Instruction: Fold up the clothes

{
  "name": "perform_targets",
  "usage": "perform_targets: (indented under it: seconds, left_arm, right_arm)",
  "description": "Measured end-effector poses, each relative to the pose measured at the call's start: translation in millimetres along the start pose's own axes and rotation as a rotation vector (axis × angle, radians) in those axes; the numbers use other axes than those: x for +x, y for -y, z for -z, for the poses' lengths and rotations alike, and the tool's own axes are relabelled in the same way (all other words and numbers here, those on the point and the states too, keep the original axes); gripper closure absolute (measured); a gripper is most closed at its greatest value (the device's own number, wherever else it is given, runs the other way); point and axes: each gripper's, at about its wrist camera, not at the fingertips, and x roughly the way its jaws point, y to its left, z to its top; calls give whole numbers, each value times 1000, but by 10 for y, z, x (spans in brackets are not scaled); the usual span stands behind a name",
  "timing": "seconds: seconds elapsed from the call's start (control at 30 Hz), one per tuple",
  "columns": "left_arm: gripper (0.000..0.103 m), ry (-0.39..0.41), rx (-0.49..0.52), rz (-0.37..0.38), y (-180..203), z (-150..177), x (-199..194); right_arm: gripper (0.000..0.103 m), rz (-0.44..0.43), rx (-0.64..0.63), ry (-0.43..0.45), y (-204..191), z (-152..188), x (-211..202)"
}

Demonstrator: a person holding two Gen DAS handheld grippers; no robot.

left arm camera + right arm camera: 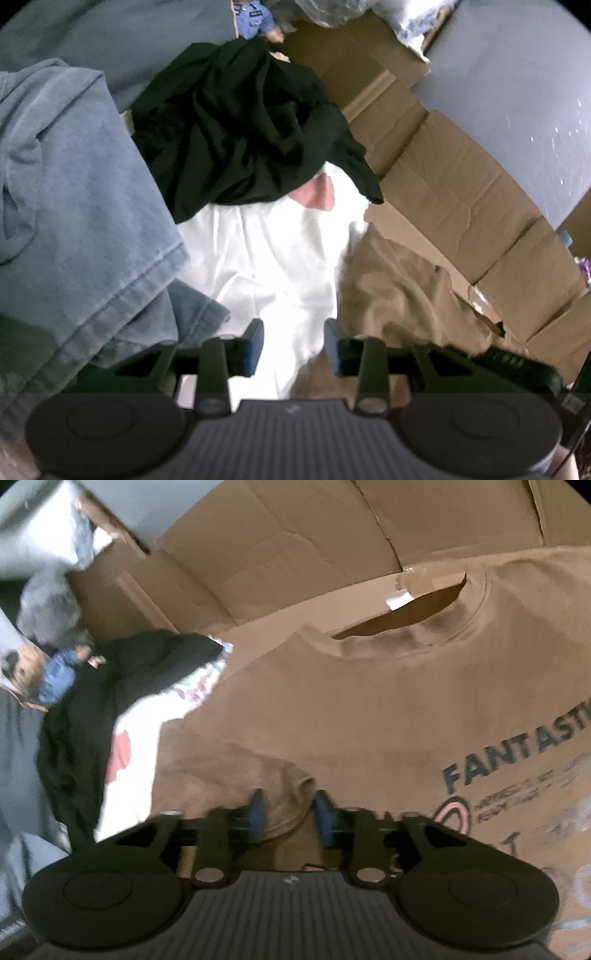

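A brown T-shirt (369, 716) with dark "FANTASTIC" print lies spread on flattened cardboard, neck hole toward the far side. My right gripper (289, 818) is open, its blue pads on either side of a raised fold of the shirt's sleeve edge (295, 794). In the left wrist view my left gripper (294, 345) is open and empty above a white garment (273, 258), with the brown shirt (399, 295) to its right. A black garment (240, 129) lies crumpled beyond the white one, and a blue-grey garment (74, 203) lies to the left.
Flattened cardboard (461, 192) covers the floor under the clothes and shows in the right wrist view (295, 546). A stuffed toy in a blue outfit (51, 672) lies past the black garment (110, 686). Plastic-wrapped items (406, 14) sit at the far edge.
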Motion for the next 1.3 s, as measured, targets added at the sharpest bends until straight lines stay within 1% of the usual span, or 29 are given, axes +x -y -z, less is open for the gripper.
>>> perform_targets:
  seconds: [0.07,0.13,0.2,0.3,0.43,0.5,0.53,0.57,0.6,0.63,0.7,0.73,0.83,0.93,1.03,1.13,1.23,1.3]
  left_arm:
    - [64,-6,18,-10,20,26,16]
    - [63,-13,32,-20,30,66,36]
    - [63,-36,45,-29,45,111,85]
    - [64,-34,62,-41,109,96,81]
    - [63,-23,87,-53,223,26,42]
    - [63,-28,142,-68,310,-125,64]
    - [63,-28,168,-72,346,-231,78]
    - [63,-30,191,-68,375,-350,101]
    - [62,-30,219,-63,435,-464,142]
    - [61,-28,250,-58,507,-576,188]
    - [56,-38,330,-72,676,-762,319]
    - [56,-49,370,-82,767,-844,392]
    - [56,-78,436,-73,984,-1053,619]
    - [56,-103,469,-104,1150,-1225,869]
    - [56,-134,501,-114,1272,-1334,1110]
    - [56,-148,549,-130,1387,-1402,1312]
    - [56,-191,569,-132,1437,-1470,1473]
    - [56,-223,599,-134,1460,-1513,1554]
  right_arm:
    - [44,-45,21,11,7,21,13]
    - [38,-82,41,15,10,40,34]
    - [37,-93,56,19,23,41,61]
    - [38,-91,89,18,70,40,114]
    - [51,-75,122,-15,147,-43,195]
    - [53,-77,102,-38,151,-106,237]
    - [57,-75,82,-46,148,-129,253]
    - [71,-66,65,-53,151,-145,263]
    - [81,-49,51,-59,160,-161,268]
    - [101,-41,44,-64,178,-174,266]
    - [101,-85,71,-50,253,-171,207]
    - [101,-95,62,-36,261,-161,164]
    - [102,-140,26,-2,208,-104,18]
    - [102,-212,22,32,157,-58,-128]
    - [102,-283,31,66,94,-26,-223]
    - [102,-353,28,80,7,-2,-253]
    - [102,-399,9,94,-113,27,-256]
    - [102,-438,8,81,-198,48,-216]
